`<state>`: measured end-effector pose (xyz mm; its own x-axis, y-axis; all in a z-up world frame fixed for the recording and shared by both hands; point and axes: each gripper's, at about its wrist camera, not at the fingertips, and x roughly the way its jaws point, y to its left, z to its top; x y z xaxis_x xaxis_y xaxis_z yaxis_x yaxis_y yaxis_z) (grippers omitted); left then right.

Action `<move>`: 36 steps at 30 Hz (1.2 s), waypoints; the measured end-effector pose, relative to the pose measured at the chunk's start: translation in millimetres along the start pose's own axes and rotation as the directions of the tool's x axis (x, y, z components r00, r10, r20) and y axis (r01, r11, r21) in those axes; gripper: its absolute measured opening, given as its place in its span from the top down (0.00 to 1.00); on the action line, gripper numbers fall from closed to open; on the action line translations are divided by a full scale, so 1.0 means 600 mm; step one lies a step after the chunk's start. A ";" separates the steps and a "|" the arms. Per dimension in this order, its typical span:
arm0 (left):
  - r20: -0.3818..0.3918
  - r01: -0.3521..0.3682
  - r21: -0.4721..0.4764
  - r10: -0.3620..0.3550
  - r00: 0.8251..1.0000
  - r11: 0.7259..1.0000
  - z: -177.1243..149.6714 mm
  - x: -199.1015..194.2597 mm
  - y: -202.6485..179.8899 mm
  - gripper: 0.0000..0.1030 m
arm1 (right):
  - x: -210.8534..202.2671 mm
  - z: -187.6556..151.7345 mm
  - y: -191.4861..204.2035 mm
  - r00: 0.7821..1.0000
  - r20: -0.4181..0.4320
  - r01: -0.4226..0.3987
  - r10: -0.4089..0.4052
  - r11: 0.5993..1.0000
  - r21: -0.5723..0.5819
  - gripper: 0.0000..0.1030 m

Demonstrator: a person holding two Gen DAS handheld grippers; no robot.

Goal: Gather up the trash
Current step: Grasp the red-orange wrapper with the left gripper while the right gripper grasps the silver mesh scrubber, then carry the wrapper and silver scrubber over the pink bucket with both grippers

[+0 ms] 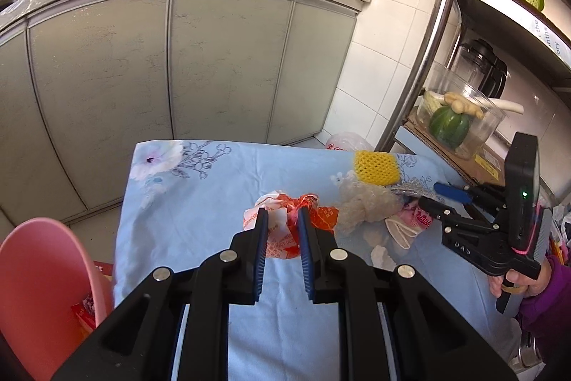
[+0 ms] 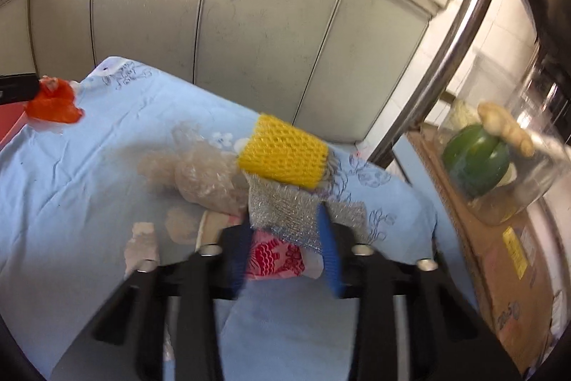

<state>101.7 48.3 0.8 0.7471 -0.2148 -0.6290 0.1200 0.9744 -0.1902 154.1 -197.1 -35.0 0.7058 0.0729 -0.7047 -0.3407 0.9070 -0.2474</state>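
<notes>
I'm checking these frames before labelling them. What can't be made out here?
- Pink bin, left wrist view: contents mostly hidden by its wall and cut by the edge.
- Pink-red wrapper, right wrist view: motion blur and the right tongs hide whether it is gripped.
- Orange wrapper: print too small to read.

Table (image 1: 200, 202): standing before the cabinets (image 1: 178, 59).
Basin (image 1: 39, 274): sitting left of the table.
Foam net (image 1: 376, 166): lying at the far right edge, behind the plastic wrap (image 1: 364, 206).
Shelf rack (image 1: 421, 66): rising right.
</notes>
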 end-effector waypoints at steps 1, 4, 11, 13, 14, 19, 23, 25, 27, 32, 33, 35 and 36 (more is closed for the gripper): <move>0.007 -0.003 -0.004 0.003 1.000 1.000 0.000 -0.007 0.003 0.85 | -0.001 -0.003 -0.006 1.000 -0.003 -0.023 0.023 0.999 0.025 0.89; 0.031 -0.011 -0.010 0.012 0.999 1.000 0.001 -0.027 0.008 0.85 | -0.023 -0.001 -0.022 0.999 0.022 -0.044 0.042 0.994 0.101 0.92; 0.100 -0.016 -0.040 0.019 0.995 0.999 0.007 -0.081 0.022 0.85 | -0.115 0.032 -0.061 0.990 0.120 -0.103 0.078 0.970 0.219 0.92; 0.124 -0.015 -0.048 0.021 0.992 0.999 0.007 -0.100 0.026 0.85 | -0.143 0.043 -0.063 0.983 0.153 -0.141 0.105 0.960 0.242 0.92; 0.133 -0.015 -0.052 0.022 0.991 0.999 0.007 -0.109 0.028 0.85 | -0.157 0.050 -0.062 0.978 0.169 -0.165 0.125 0.954 0.251 0.92; 0.185 -0.034 -0.069 0.046 0.982 0.997 0.003 -0.160 0.046 0.85 | -0.206 0.079 -0.025 0.950 0.230 -0.266 0.212 0.934 0.237 0.92; 0.213 -0.063 -0.098 0.083 0.973 0.993 -0.008 -0.197 0.071 0.85 | -0.227 0.107 0.027 0.921 0.255 -0.348 0.295 0.917 0.197 0.92; 0.225 -0.081 -0.119 0.107 0.968 0.990 -0.017 -0.217 0.088 0.85 | -0.231 0.123 0.065 0.901 0.254 -0.400 0.352 0.901 0.168 0.92; 0.233 -0.109 -0.139 0.140 0.962 0.984 -0.027 -0.235 0.108 0.84 | -0.231 0.139 0.104 0.879 0.245 -0.449 0.409 0.883 0.135 0.92; 0.223 -0.195 -0.213 0.241 0.944 0.958 -0.058 -0.275 0.173 0.85 | -0.228 0.188 0.215 0.820 0.214 -0.551 0.531 0.833 0.046 0.92; 0.217 -0.214 -0.230 0.265 0.940 0.949 -0.065 -0.282 0.187 0.85 | -0.228 0.195 0.231 0.809 0.210 -0.568 0.549 0.823 0.036 0.92; 0.202 -0.246 -0.261 0.302 0.932 0.933 -0.078 -0.293 0.213 0.85 | -0.224 0.212 0.267 0.784 0.199 -0.604 0.589 0.797 0.021 0.92; 0.191 -0.261 -0.279 0.320 0.928 0.924 -0.085 -0.298 0.227 0.85 | -0.221 0.221 0.287 0.769 0.190 -0.624 0.611 0.781 0.013 0.92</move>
<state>-49.0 215.9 48.9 0.8568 0.1251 -0.5003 -0.2666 0.9379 -0.2220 84.3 4.4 103.8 0.4522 0.6887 -0.5668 -0.6986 0.6686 0.2550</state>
